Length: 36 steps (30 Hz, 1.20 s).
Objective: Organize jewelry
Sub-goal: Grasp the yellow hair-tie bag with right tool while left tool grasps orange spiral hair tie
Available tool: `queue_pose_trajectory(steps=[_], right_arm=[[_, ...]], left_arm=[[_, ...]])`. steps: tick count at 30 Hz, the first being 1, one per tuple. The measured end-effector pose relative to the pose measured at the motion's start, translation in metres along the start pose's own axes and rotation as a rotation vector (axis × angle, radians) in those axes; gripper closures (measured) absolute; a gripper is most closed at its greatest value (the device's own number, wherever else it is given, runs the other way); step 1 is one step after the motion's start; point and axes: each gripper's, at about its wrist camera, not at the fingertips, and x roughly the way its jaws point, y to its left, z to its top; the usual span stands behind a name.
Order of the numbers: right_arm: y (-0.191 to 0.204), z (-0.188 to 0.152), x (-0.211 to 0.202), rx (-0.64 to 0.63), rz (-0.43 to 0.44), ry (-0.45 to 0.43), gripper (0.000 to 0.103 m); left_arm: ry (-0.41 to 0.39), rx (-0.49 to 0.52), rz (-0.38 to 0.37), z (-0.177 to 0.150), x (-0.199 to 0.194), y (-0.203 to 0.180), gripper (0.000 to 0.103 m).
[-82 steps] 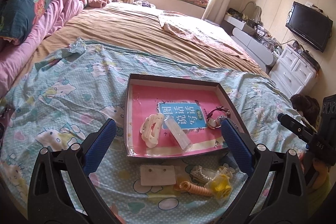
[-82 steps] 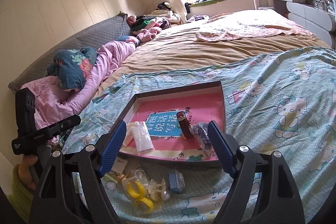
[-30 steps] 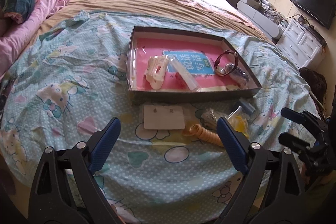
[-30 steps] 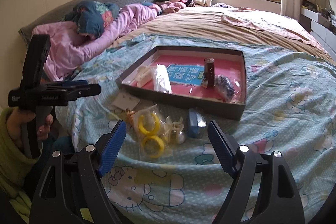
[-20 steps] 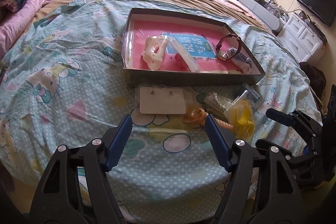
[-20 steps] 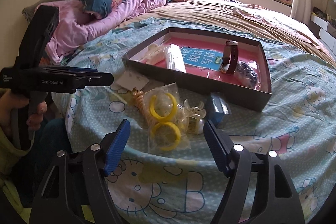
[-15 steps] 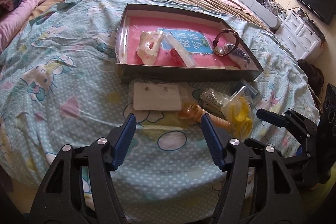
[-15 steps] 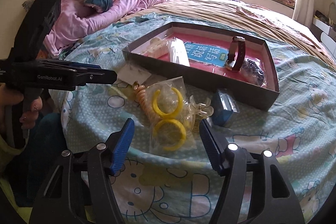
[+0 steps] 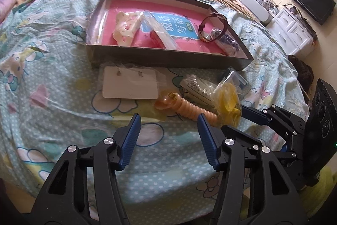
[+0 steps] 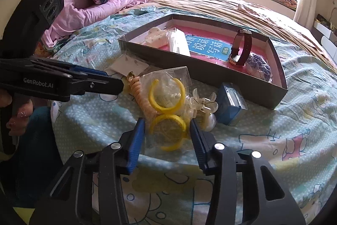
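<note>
Right hand-held gripper point(image 10: 166, 134) low in the frame, jaws closing, and the clear bag of 2 yellow hoops point(image 10: 167, 111) sits right between its blue pads, lower hoop in the gap, upper hoop beyond toward frame centre. The pads don't look pressed on the plastic yet, so I'd call it not yet gripping. The bag's long axis runs straight away from this gripper, up the frame, so the jaws straddle its narrow width: that's the relation the pickup turns on, and the right hand is plainly the nearer one. Left hand-held gripper point(image 9: 168, 136) at lower centre of its view, jaws closing too, with nothing between them but bedsheet point(image 9: 52, 111); the coiled orange hair tie point(image 9: 185, 107) lies just above and right of its tips, slanting down to the right, and the white earring card point(image 9: 130, 85) sits above, toward centre left. The grey tray point(image 10: 210, 75) fills the upper middle, already holding a wristwatch point(image 10: 241, 52) and a white hair claw point(image 9: 126, 27). A blue box point(image 10: 230, 103) lies right of the bag, outside the tray.
</note>
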Motion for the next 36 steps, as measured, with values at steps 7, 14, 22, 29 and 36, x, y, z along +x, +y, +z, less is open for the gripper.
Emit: queue_pose_trajectory(steps=[7,14,22,29,36], right_arm=[[-0.031,0.001,-0.022,0.087,-0.001,-0.044,0.064],[-0.055,0.006,-0.043,0.143,-0.040,-0.100,0.064],[-0.063,0.008,-0.050,0.167,-0.050,-0.128,0.064],[-0.063,0.014,-0.055,0.166,-0.055,-0.146,0.064],[-0.066,0.022,-0.063,0.161,-0.074,-0.175,0.064]], left_arm=[[0.029,0.004,-0.031,0.001,0.019,-0.010,0.057],[0.026,-0.084,-0.093,0.011,0.031,-0.002,0.063],[0.010,-0.080,-0.081,0.015,0.036,-0.003,0.086],[-0.044,-0.021,-0.066,0.010,0.013,-0.009,0.092],[-0.153,-0.001,-0.051,0.020,-0.021,-0.010,0.092]])
